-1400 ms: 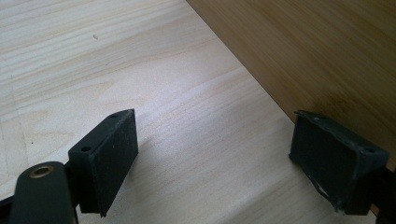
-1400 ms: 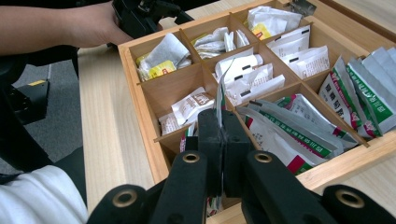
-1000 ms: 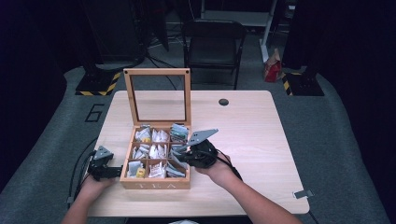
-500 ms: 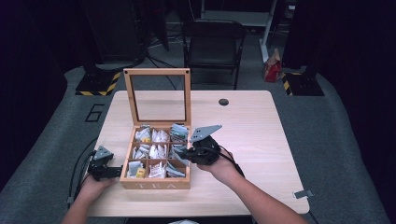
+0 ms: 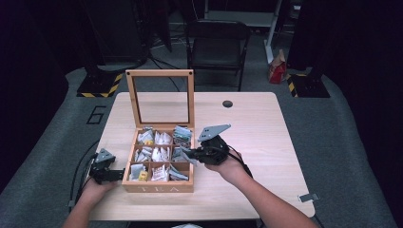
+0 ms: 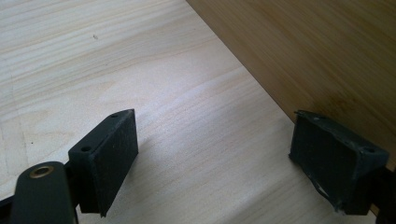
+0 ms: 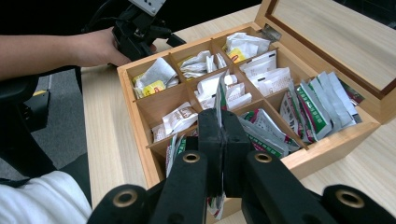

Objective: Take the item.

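High view: left gripper (image 5: 114,175) rests at the tea box (image 5: 159,188) side wall.
Left gripper view: jaws apart, empty.
Right gripper view: right gripper (image 7: 219,140) clamped on a sachet (image 7: 221,99), above the box. Next, judged: lift clear.

One camera looks down from above the table (image 5: 266,123); two ride close on the grippers, all sharing the box (image 5: 159,187).

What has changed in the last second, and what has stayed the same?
Little has changed. The right gripper has shifted slightly over the right side of the tea box and stays shut on a tea sachet. The left gripper stays open beside the box's left wall, and the lid stays raised.
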Demonstrator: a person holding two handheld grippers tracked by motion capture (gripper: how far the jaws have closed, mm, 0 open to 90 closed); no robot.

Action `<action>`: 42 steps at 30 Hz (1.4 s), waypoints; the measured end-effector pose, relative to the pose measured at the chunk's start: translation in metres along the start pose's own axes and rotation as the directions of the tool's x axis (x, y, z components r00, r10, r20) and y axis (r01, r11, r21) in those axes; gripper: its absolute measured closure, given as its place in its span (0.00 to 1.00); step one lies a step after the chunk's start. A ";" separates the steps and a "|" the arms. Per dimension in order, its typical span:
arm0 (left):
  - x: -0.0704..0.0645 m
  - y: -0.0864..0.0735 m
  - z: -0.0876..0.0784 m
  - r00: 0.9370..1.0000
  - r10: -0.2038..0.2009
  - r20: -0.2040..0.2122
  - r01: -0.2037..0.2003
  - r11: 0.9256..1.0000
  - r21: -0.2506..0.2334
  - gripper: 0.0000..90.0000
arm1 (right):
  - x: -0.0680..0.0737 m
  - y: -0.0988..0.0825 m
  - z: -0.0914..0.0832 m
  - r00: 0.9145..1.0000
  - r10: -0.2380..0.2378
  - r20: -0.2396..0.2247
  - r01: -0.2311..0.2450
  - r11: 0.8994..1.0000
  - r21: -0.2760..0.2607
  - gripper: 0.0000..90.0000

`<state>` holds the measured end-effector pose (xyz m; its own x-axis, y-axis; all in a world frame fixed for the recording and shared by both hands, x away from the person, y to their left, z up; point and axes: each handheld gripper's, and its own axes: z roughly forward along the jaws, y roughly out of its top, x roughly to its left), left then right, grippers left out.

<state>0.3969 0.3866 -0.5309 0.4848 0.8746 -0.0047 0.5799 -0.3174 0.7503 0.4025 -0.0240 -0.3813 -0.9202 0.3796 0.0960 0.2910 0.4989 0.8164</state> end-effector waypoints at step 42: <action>0.000 0.000 0.000 1.000 -0.001 0.000 0.001 1.000 -0.001 0.16 | -0.033 -0.017 -0.048 0.988 0.061 0.144 -0.059 0.998 -0.020 0.99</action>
<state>0.3969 0.3866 -0.5309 0.4842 0.8750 -0.0054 0.5801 -0.3163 0.7506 0.4157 -0.0823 -0.3714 -0.8534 0.5174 0.0626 0.3392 0.4603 0.8204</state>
